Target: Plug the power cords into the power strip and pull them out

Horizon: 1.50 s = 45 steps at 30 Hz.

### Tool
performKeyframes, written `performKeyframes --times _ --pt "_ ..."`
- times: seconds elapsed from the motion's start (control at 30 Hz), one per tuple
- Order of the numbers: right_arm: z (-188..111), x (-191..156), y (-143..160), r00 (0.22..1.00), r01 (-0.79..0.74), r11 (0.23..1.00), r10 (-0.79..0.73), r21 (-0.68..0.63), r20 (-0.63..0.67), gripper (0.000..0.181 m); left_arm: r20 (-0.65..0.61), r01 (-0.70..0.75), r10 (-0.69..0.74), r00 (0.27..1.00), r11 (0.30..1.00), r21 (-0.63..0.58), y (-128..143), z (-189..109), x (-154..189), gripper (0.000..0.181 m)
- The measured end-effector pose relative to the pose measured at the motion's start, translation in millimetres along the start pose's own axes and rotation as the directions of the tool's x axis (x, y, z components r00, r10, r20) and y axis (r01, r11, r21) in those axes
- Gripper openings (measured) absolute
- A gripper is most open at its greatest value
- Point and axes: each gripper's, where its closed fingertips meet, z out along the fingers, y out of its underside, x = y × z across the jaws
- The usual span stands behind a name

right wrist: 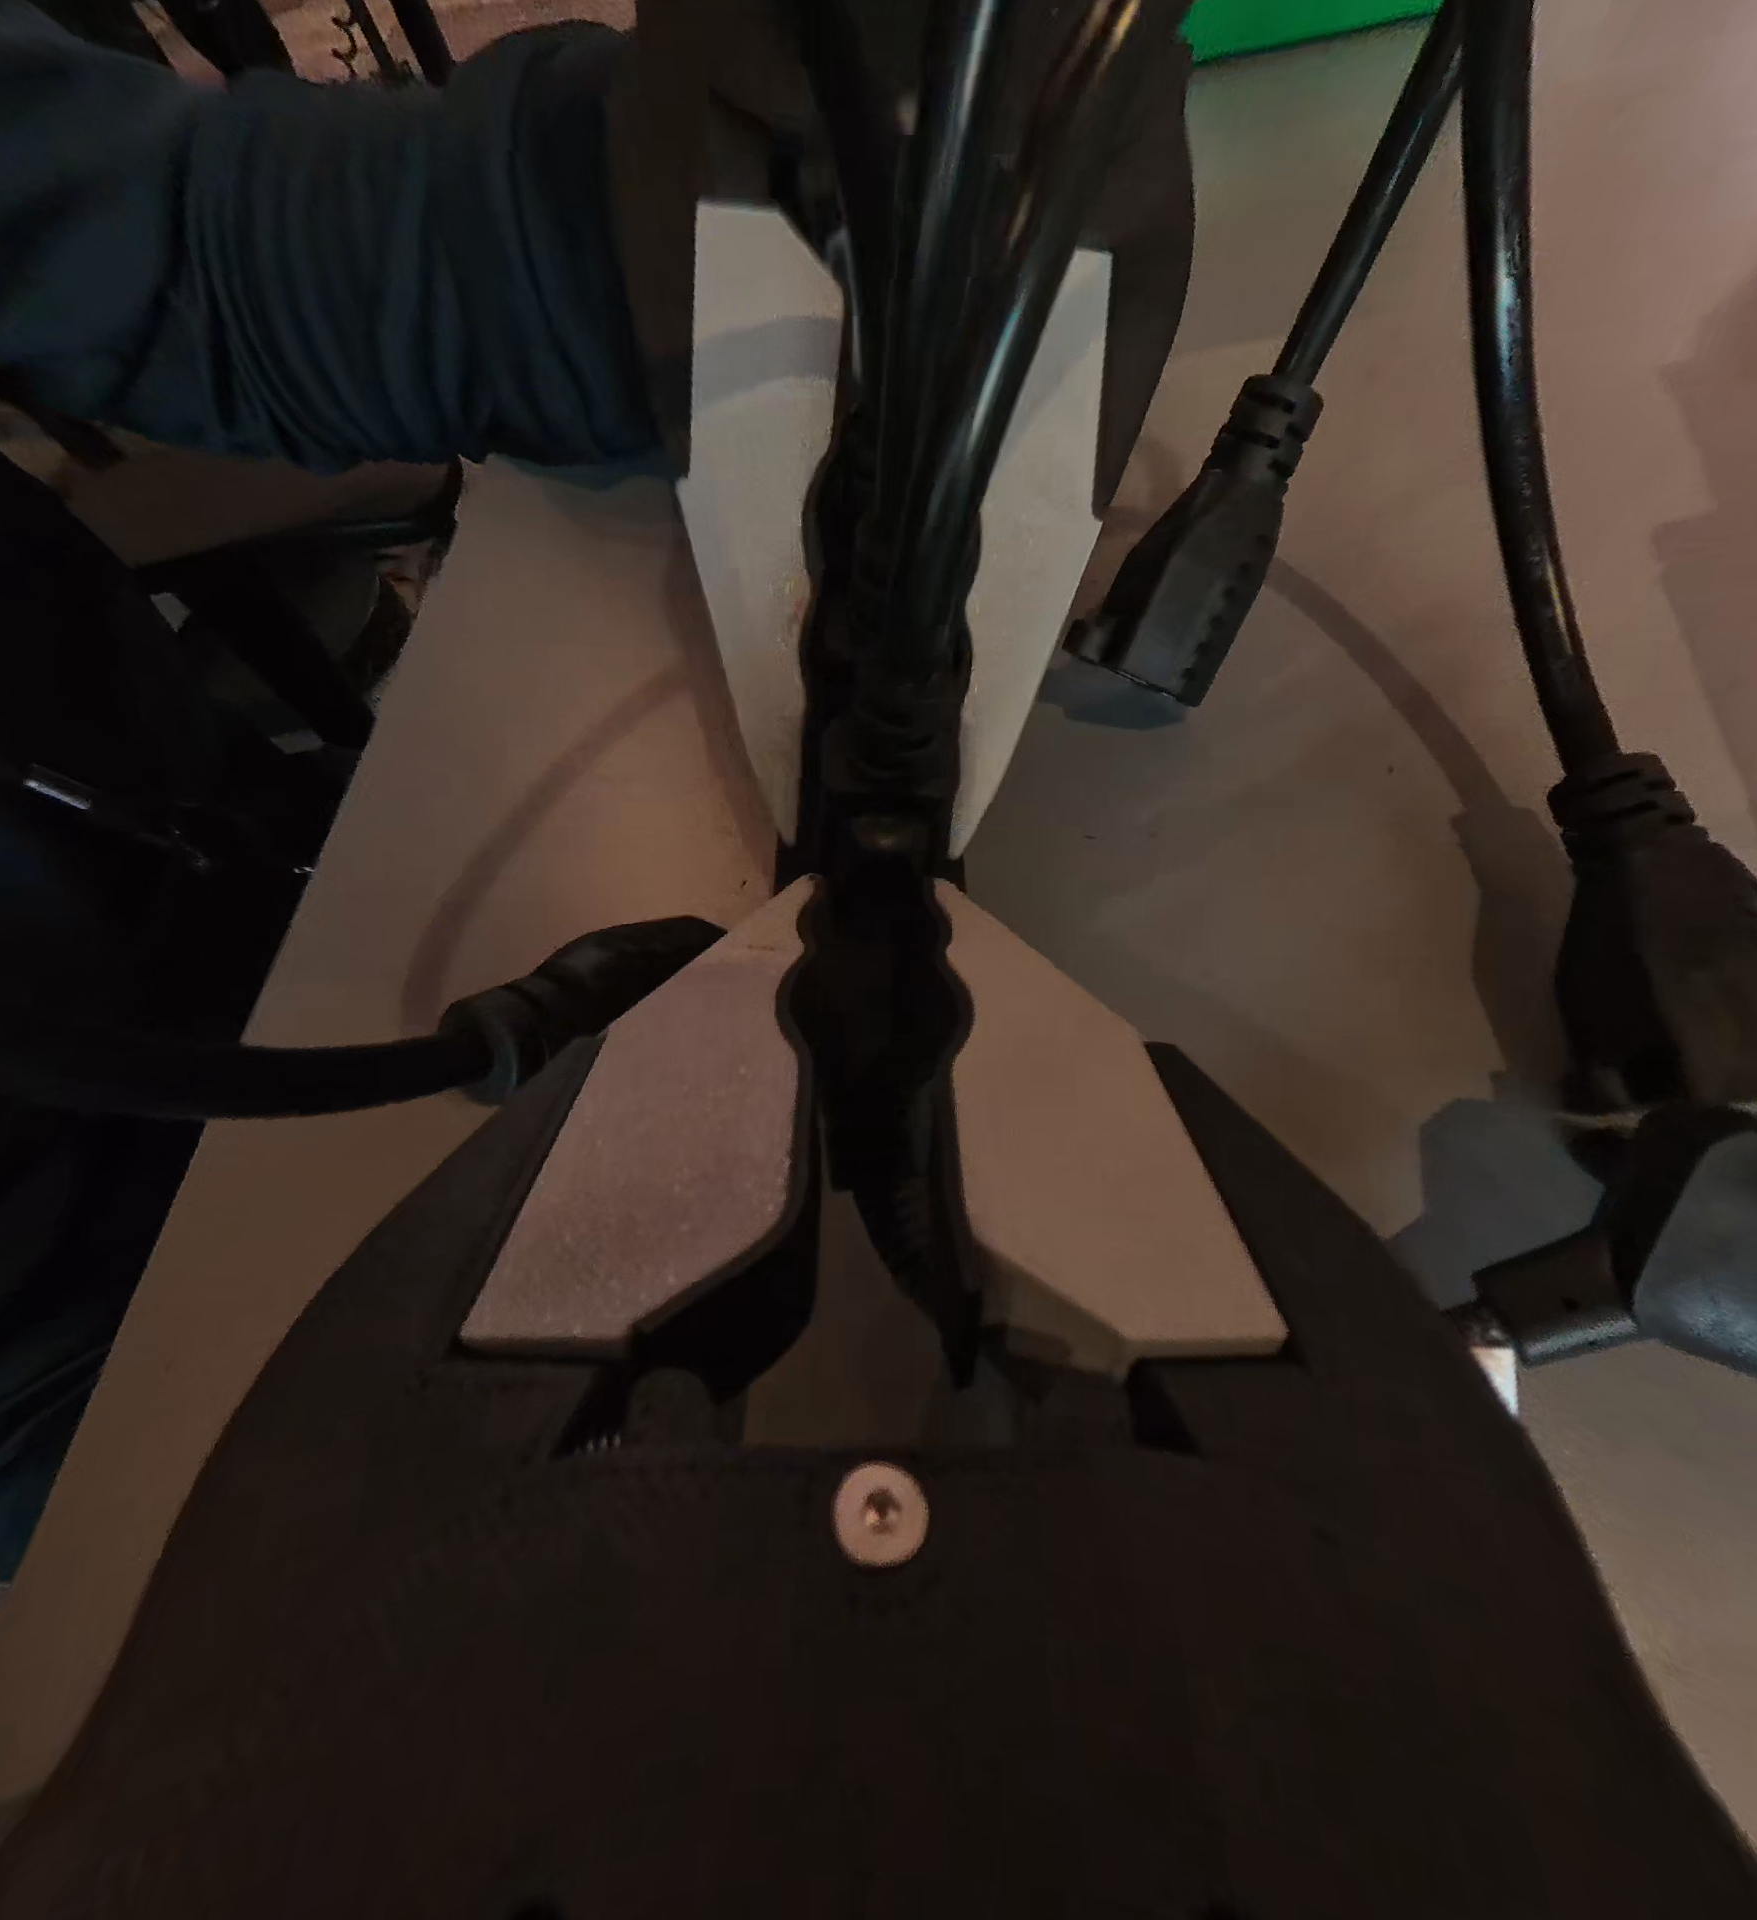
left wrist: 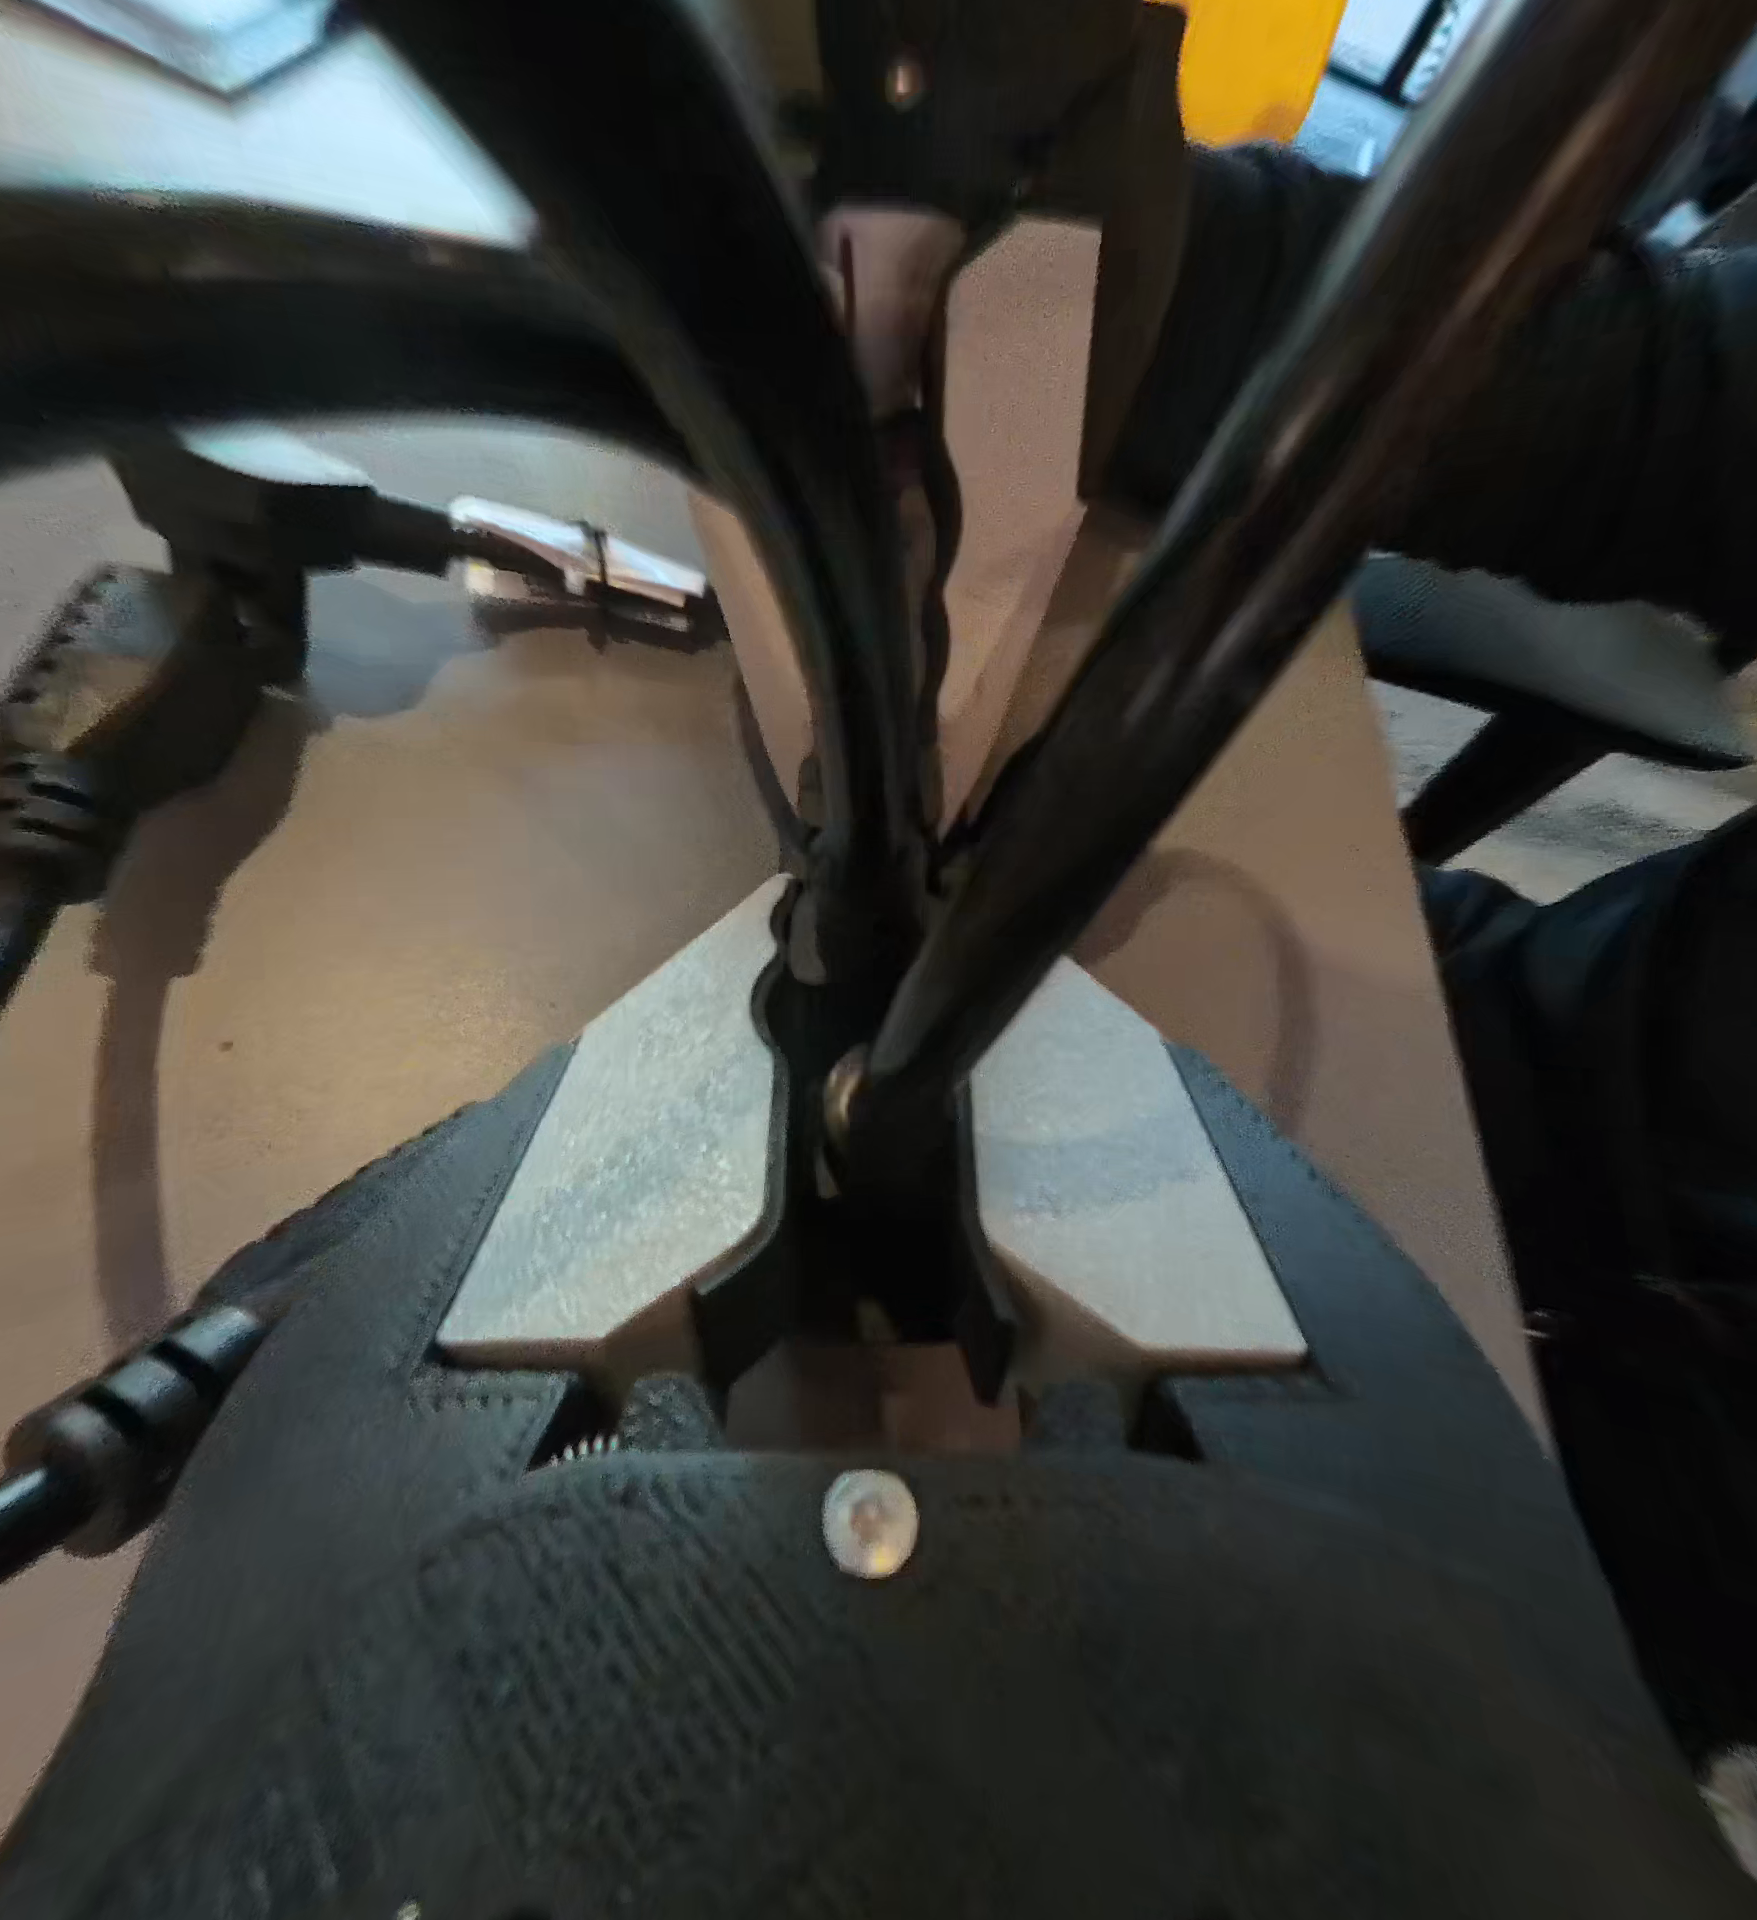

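Observation:
In the left wrist view my left gripper [left wrist: 858, 914] is shut on a black plug [left wrist: 853, 1164] with a brass prong showing. Black power cords [left wrist: 1300, 436] rise from it to the top of the frame. The right gripper's pale fingers [left wrist: 1019, 623] face it tip to tip. In the right wrist view my right gripper [right wrist: 879, 894] is shut on a black ribbed cord end [right wrist: 900, 1164]. The left gripper's fingers [right wrist: 749, 520] meet it head on, with a bundle of cords [right wrist: 915, 364] between them. No power strip is clearly visible.
Loose black cord ends lie on the tan table [right wrist: 1217, 935]: two at the right [right wrist: 1186, 561] [right wrist: 1684, 956], a plug at the lower right [right wrist: 1705, 1247], and one at the left [right wrist: 562, 997]. A dark sleeve [right wrist: 282, 260] reaches in. A chair [left wrist: 1528, 675] stands past the table edge. My left and right fingertips are right by each other.

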Motion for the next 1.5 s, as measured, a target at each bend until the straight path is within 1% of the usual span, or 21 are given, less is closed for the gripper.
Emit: performKeyframes --times 0.13,0.27,0.37,0.47,0.6,0.63,0.67,0.7,0.73,0.77,0.8,0.83,0.87,0.93,1.03,1.13,1.17,1.2,1.27,1.43,1.5 --pt "1.9 -1.0 0.2 0.996 0.075 0.997 -0.076 -0.031 -0.039 0.013 0.044 -0.105 0.106 0.993 0.994 -0.021 1.1 2.2 0.6 0.026" --pt "3.2 0.8 -2.5 0.998 0.057 0.998 -0.056 0.001 -0.034 0.013 0.041 -0.078 0.079 0.996 0.997 -0.028 1.9 -0.7 -1.0 0.026" --pt "5.0 0.6 -4.2 0.998 0.054 0.998 -0.053 0.014 -0.035 0.012 0.054 -0.109 0.111 0.992 0.993 -0.040 3.5 -2.5 -0.7 0.026" --pt "5.2 2.5 -5.7 0.998 0.044 0.999 -0.043 0.028 -0.039 0.011 0.063 -0.098 0.101 0.993 0.994 -0.042 3.4 -3.8 -2.7 0.025" --pt "-1.8 4.6 -11.5 1.000 0.013 0.996 -0.012 0.085 -0.014 0.011 0.051 -0.038 0.037 0.998 0.999 0.009 -4.5 -5.9 -4.0 0.026" --pt "-5.4 5.4 -14.3 1.000 0.014 0.994 -0.012 0.108 -0.015 0.010 0.050 -0.027 0.027 0.998 1.000 -0.001 -3.0 -5.9 -4.7 0.025" --pt "-12.5 6.0 -22.0 1.000 0.017 0.985 -0.015 0.169 -0.017 0.004 0.057 -0.036 0.038 0.998 0.999 -0.033 2.3 -4.9 -6.1 0.026" --pt "-25.0 5.1 -35.9 1.000 0.015 0.962 -0.013 0.271 -0.009 0.000 0.066 -0.061 0.064 0.996 0.997 -0.035 2.5 -4.5 -5.9 0.025" --pt "-39.9 3.9 -48.9 1.000 -0.005 0.932 0.001 0.361 0.012 0.000 0.076 -0.076 0.079 0.994 0.996 -0.042 2.5 -3.7 -5.7 0.025" --pt "-51.5 2.9 -55.4 0.999 -0.028 0.913 0.015 0.407 0.035 0.000 0.083 -0.089 0.093 0.992 0.995 -0.043 1.9 -2.5 -5.6 0.025" --pt "-57.5 3.1 -56.5 0.999 -0.038 0.909 0.025 0.415 0.037 0.000 0.089 -0.101 0.104 0.991 0.994 -0.043 1.4 -1.3 -5.4 0.025" --pt "-58.8 4.3 -55.2 1.000 -0.024 0.914 0.023 0.404 0.009 0.000 0.092 -0.111 0.115 0.989 0.993 -0.044 1.0 -0.4 -5.1 0.025" --pt "-57.1 5.5 -54.5 0.999 0.004 0.920 0.009 0.391 -0.031 0.005 0.095 -0.117 0.121 0.988 0.992 -0.044 0.7 0.2 -5.2 0.025" --pt "-47.9 4.2 -55.0 0.997 0.043 0.931 -0.018 0.361 -0.073 0.007 0.099 -0.121 0.124 0.987 0.992 -0.042 0.2 0.9 -5.2 0.025" --pt "-29.8 1.0 -60.3 0.996 0.051 0.943 -0.026 0.330 -0.080 0.020 0.108 -0.128 0.132 0.985 0.991 -0.040 -0.9 2.4 -5.6 0.025" --pt "-17.3 7.2 -60.2 0.991 0.048 0.954 -0.010 0.296 -0.130 0.021 0.124 -0.148 0.151 0.981 0.988 -0.038 -2.7 5.6 -5.9 0.024" --pt "-15.7 5.6 -61.8 0.993 0.043 0.951 -0.007 0.307 -0.118 0.020 0.128 -0.154 0.158 0.979 0.987 -0.040 -3.1 6.3 -5.8 0.025" --pt "-15.6 1.8 -64.7 0.996 0.029 0.944 -0.001 0.330 -0.085 0.015 0.130 -0.160 0.164 0.978 0.986 -0.041 -3.2 6.9 -5.7 0.026" --pt "-19.0 -5.9 -70.6 1.000 -0.024 0.926 0.025 0.377 0.003 0.010 0.131 -0.170 0.174 0.976 0.985 -0.041 -3.2 7.3 -5.3 0.024" --pt "-22.3 -13.7 -72.0 0.978 -0.160 0.897 0.087 0.412 0.189 0.018 0.120 -0.182 0.186 0.975 0.982 -0.043 -3.0 7.6 -3.0 0.024" --pt "-20.9 -13.0 -69.0 0.980 -0.149 0.906 0.081 0.395 0.184 0.021 0.109 -0.188 0.192 0.975 0.981 -0.047 -2.3 7.4 -1.2 0.025"
